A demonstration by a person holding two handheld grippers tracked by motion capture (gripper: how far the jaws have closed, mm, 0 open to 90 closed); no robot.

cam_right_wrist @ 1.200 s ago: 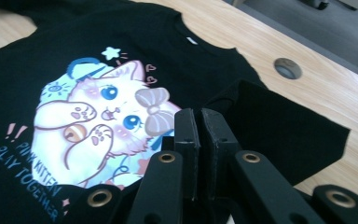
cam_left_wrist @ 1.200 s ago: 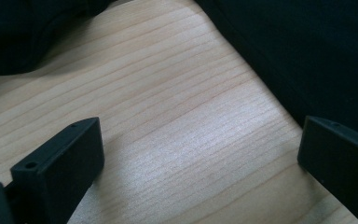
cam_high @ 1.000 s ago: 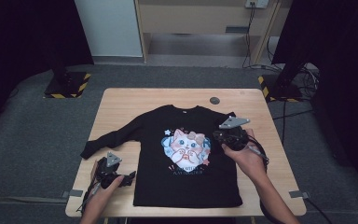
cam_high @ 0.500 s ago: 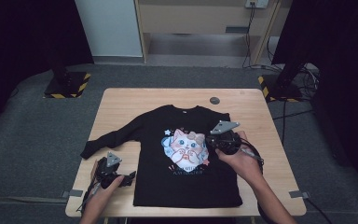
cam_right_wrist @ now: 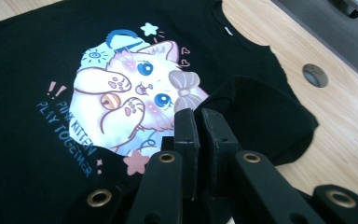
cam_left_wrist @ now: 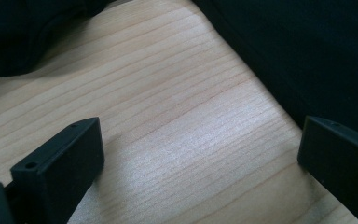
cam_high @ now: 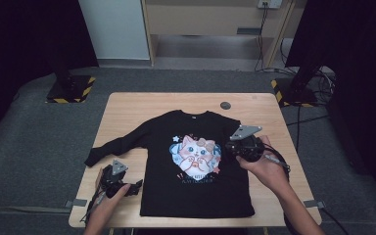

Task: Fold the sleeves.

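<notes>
Spread face-up across the wooden bench [cam_high: 127,105]: a black long-sleeved shirt [cam_high: 196,181], cat print [cam_high: 194,152] uppermost, left sleeve [cam_high: 115,147] stretched toward the bench's left edge. Right claw [cam_high: 236,147] clenched on the right sleeve [cam_right_wrist: 261,116], black cloth pinched between the closed jaws and doubled over just beside the print. Left claw [cam_high: 136,186] released, jaws wide apart over bare wood, just beside the shirt's left side, touching nothing.

Soft, light, limp knit by the look of it: no stiffness to lean on, likely to sag and trail from any single pinch, and to drag across the wood rather than slide cleanly. Not fragile, though quick to wrinkle or bunch. Best taken at an edge such as a cuff, hem corner or shoulder seam, with a thin fold nipped close to the bench; a grab at mid-panel apt to gather both layers at once. Two holds well apart probably needed to keep any fold line straight. Small round disc [cam_high: 225,105] near the far edge, well apart from the cloth.
</notes>
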